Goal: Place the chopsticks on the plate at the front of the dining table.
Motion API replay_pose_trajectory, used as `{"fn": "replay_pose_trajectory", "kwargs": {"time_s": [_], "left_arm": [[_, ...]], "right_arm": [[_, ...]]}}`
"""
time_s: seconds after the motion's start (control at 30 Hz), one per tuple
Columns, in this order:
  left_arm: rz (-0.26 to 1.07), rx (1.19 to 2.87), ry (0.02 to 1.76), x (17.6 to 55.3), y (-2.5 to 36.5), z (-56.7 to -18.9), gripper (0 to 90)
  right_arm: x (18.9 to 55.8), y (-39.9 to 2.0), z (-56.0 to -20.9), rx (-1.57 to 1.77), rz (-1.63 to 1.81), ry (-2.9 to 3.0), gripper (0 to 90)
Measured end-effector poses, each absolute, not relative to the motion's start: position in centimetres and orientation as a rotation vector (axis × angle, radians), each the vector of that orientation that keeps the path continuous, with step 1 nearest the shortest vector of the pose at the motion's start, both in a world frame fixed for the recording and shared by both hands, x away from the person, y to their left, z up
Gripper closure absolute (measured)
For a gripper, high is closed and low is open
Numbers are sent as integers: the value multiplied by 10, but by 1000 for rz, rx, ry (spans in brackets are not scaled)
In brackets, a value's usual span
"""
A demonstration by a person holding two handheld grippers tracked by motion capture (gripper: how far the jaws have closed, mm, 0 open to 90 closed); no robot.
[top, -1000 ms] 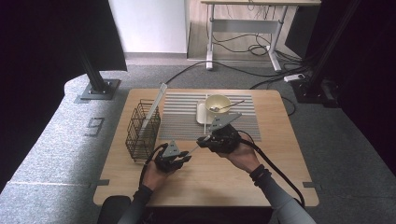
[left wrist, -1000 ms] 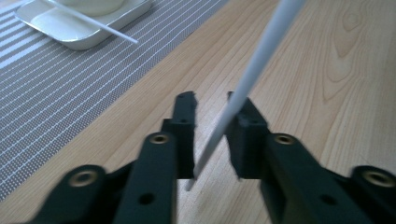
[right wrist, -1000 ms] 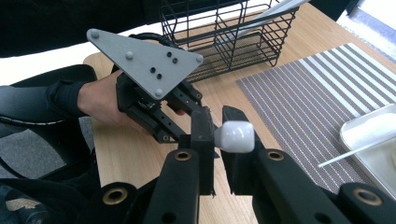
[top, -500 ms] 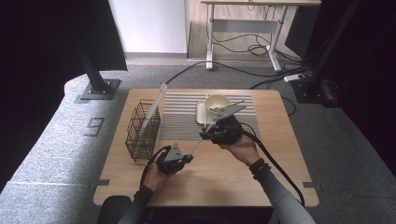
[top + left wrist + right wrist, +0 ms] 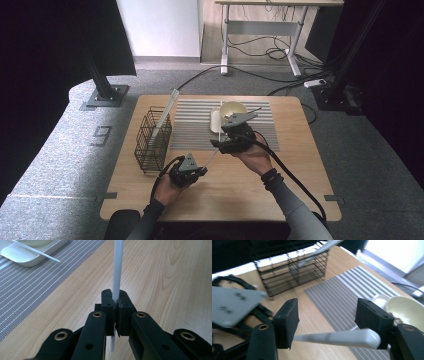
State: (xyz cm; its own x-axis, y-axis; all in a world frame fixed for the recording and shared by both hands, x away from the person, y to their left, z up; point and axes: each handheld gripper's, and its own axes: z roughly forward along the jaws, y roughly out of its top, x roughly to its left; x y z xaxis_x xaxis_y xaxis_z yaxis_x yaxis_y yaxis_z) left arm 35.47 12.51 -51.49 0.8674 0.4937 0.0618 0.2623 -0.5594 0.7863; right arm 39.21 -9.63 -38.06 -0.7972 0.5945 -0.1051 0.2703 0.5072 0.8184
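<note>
A thin white utensil (image 5: pixel 210 155) stretches between my two grippers above the wooden table (image 5: pixel 310 165). My left gripper (image 5: pixel 199 171) is near the front edge. Its jaws (image 5: pixel 114 296) are shut on the narrow end of the utensil (image 5: pixel 117 270), which runs up and away from them. My right gripper (image 5: pixel 218 145) sits over the edge of the striped mat (image 5: pixel 195 125). Its jaws (image 5: pixel 329 322) have just been opening and stand apart, with the wide rounded end of the utensil (image 5: pixel 342 338) lying across the gap close to the right pad.
A black wire basket (image 5: pixel 152 137) stands at the left with a long flat piece (image 5: pixel 165 117) leaning in it. At the back of the mat are a white tray (image 5: pixel 215 122) and a cream bowl (image 5: pixel 233 109); a second white stick (image 5: pixel 37 252) rests on the tray.
The right gripper has drifted a little toward the far side of the table and its jaws have parted around the utensil. The left gripper has kept still, shut on the narrow end.
</note>
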Motion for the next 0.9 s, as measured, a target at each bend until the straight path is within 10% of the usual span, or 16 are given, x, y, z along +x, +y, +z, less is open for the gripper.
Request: {"fn": "replay_pose_trajectory", "kwargs": {"time_s": [0.9], "left_arm": [[339,2138,576,357,134,-513,852]], "right_arm": [[435,-147,-444,963,1170,2282,295]]}}
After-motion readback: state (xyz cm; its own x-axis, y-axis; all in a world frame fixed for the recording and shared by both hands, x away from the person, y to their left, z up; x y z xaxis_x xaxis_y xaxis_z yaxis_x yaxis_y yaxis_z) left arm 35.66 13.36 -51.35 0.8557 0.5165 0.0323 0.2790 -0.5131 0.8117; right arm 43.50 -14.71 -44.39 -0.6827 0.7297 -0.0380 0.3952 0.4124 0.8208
